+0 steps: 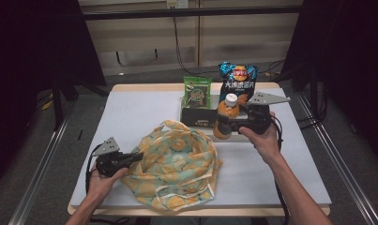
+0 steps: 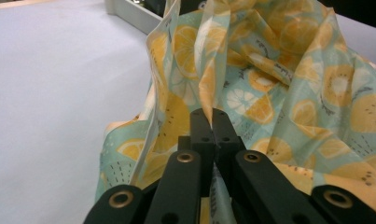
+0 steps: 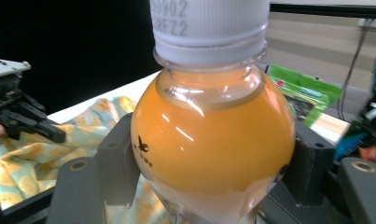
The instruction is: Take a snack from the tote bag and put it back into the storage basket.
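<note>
A fruit-print cloth bag [image 1: 179, 164] lies on the white table near its front edge. My left gripper [image 1: 139, 156] is shut on the bag's left rim; in the left gripper view its jaws [image 2: 212, 122] pinch a fold of the bag [image 2: 279, 84]. My right gripper [image 1: 225, 123] is shut on an orange juice bottle [image 1: 225, 119] with a white cap, held upright above the table to the right of the bag's mouth. The right gripper view has the bottle [image 3: 213, 140] squeezed between both pads, with my left gripper [image 3: 22, 119] and the bag [image 3: 31, 158] beyond at left.
A white tray [image 1: 187, 123] at the table's back holds a dark box. A green snack packet [image 1: 197, 93] and a blue chip bag [image 1: 238, 80] stand behind it. Dark curtains flank the table on both sides.
</note>
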Demonstrator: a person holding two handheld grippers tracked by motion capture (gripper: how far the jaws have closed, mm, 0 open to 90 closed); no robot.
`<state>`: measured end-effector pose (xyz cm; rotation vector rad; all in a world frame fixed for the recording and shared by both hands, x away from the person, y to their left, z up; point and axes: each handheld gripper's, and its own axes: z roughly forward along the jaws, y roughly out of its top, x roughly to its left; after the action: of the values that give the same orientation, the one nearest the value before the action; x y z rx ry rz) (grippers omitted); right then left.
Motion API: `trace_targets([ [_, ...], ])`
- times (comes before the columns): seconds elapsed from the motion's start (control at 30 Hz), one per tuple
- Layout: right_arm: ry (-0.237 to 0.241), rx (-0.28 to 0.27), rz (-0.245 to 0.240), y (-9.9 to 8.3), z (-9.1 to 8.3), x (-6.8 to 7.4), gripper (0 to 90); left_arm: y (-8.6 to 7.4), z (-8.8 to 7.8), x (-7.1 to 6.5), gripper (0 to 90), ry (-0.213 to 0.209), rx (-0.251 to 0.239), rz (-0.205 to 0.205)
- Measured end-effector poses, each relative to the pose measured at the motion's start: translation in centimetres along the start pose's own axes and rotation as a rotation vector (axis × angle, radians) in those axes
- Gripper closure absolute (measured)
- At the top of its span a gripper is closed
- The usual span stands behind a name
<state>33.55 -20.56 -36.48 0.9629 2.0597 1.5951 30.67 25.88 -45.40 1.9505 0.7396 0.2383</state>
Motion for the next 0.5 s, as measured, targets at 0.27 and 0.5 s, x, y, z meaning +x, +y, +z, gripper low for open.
trace_targets([
  [0.27, -0.045, 0.001, 0.010, -0.6, -1.1, -1.2, 31.2, -0.1, -1.4, 1.2, 90.0, 0.048, -0.055, -0.045],
  [0.5, -0.071, 0.011, 0.006, -1.1, -1.8, -2.0, 31.2, -0.9, -2.3, 1.6, 90.0, 0.063, -0.053, -0.054],
])
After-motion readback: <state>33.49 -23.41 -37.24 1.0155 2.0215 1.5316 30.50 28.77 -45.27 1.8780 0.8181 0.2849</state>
